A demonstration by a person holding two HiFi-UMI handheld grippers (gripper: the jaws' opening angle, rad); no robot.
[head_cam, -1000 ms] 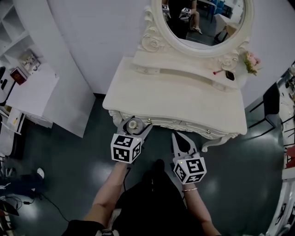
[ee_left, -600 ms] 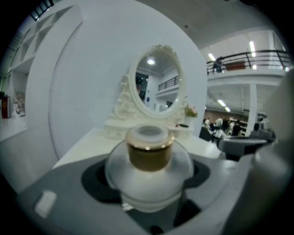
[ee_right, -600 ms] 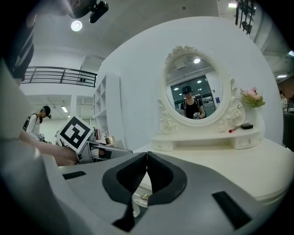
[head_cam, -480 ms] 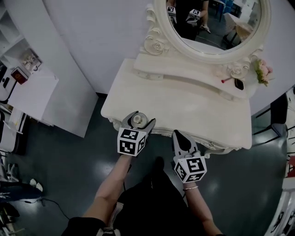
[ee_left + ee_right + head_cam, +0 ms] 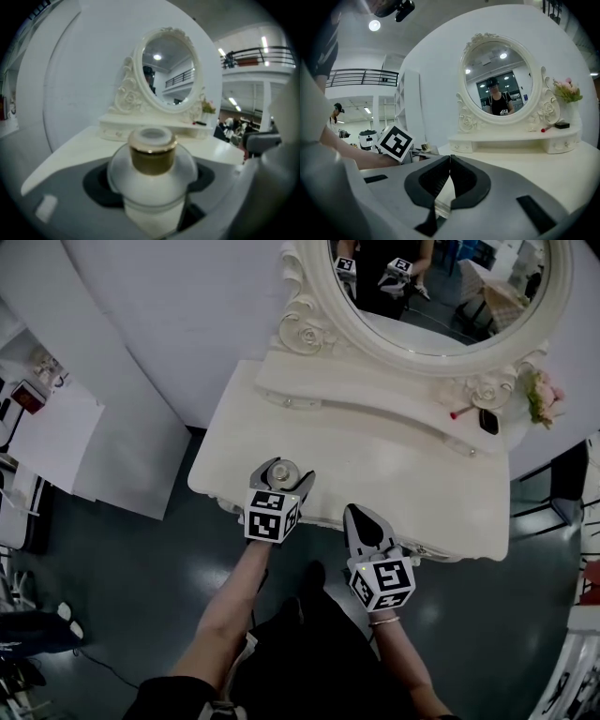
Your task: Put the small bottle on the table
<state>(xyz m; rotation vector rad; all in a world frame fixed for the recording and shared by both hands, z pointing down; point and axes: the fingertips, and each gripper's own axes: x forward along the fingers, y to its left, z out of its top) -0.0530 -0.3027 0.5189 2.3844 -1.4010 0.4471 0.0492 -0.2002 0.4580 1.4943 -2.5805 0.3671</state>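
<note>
Frosted bottle (image 5: pixel 150 187), base hidden from us, clamped upright in left tongs (image 5: pixel 281 471) at tabletop (image 5: pixel 375 456) edge; right tongs (image 5: pixel 362 517) together.

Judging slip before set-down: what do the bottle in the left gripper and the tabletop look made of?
Small bottle: frosted, milky, translucent body, likely glass, possibly plastic; its collar looks gold metal or metallised, catching a highlight. Table: cream, smooth satin paint, probably over wood, given the carved trim.
</note>
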